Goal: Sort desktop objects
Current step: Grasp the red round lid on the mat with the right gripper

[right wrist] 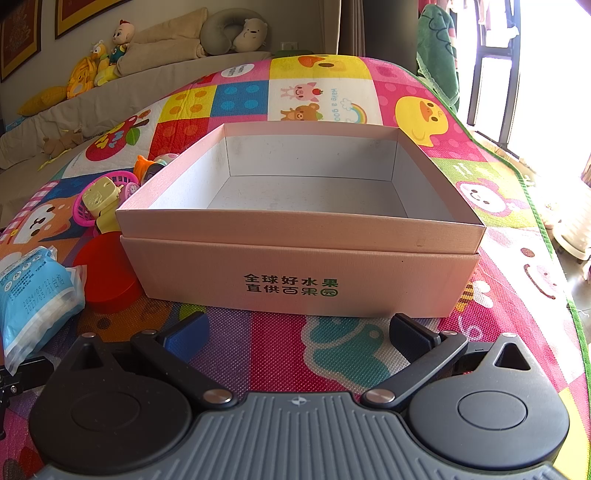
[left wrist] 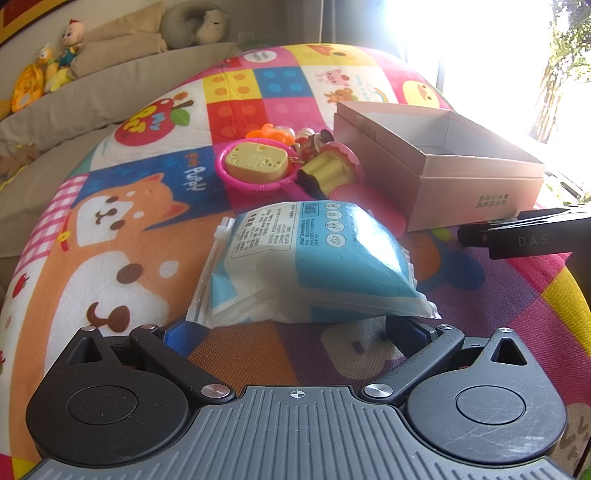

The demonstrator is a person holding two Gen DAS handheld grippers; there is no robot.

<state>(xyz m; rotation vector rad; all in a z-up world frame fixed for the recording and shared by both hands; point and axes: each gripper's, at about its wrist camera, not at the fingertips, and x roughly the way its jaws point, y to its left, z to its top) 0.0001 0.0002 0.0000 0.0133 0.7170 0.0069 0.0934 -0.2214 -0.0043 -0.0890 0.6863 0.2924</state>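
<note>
Gaping hand-held grippers, L & R: crinkly plastic pack, rect. cardboard box.

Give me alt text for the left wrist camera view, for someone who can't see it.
The left gripper, jaws wide open, faces a blue and white plastic packet lying on a colourful cartoon play mat. Behind the packet sit a pile of small toys and an open, empty pink cardboard box.

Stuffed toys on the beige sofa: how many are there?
4 visible: a yellow stuffed toy at the left, a small yellow bird, a big-headed doll, and a grey bear pillow furthest right. Others may be hidden.
</note>
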